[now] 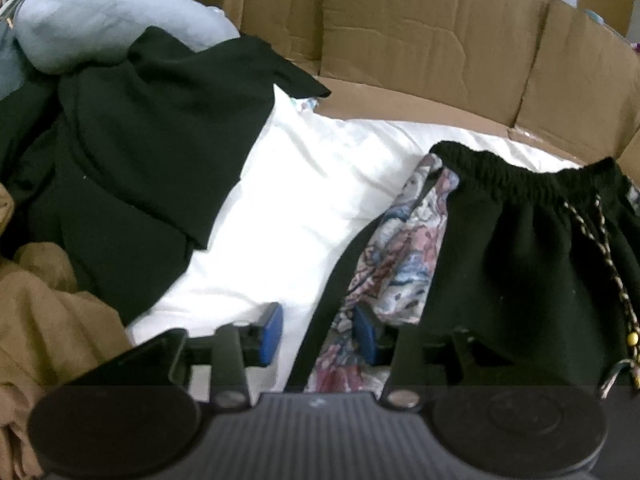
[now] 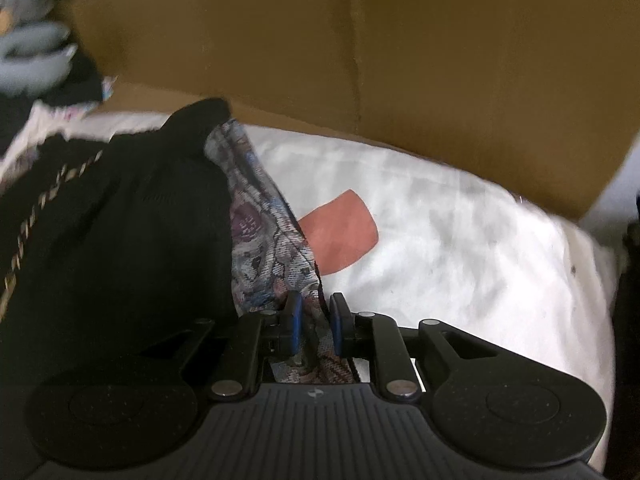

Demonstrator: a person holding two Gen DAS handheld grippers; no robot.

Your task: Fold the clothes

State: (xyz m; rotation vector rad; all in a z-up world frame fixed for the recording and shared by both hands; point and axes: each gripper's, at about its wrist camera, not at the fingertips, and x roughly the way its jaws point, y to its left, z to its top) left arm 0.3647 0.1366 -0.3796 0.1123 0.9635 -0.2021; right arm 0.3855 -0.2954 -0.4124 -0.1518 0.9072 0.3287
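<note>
Black shorts (image 1: 512, 264) with an elastic waistband, a braided drawstring (image 1: 600, 248) and patterned side panels (image 1: 404, 256) lie flat on a white sheet (image 1: 280, 208). My left gripper (image 1: 319, 334) is open at their left side. The black trim and patterned edge lie between its blue pads (image 1: 272, 332), and the left pad stands clear over the sheet. In the right wrist view the shorts (image 2: 120, 248) fill the left half. My right gripper (image 2: 316, 328) is shut on the patterned panel's edge (image 2: 264, 248), with the fabric pinched between its pads (image 2: 295, 322).
A pile of clothes sits at the left: a black garment (image 1: 152, 152), a light blue one (image 1: 100, 20) and a tan one (image 1: 48, 312). Cardboard walls (image 1: 420, 28) border the sheet at the back. An orange-pink patch (image 2: 340, 232) shows on the sheet (image 2: 460, 264) beside the shorts.
</note>
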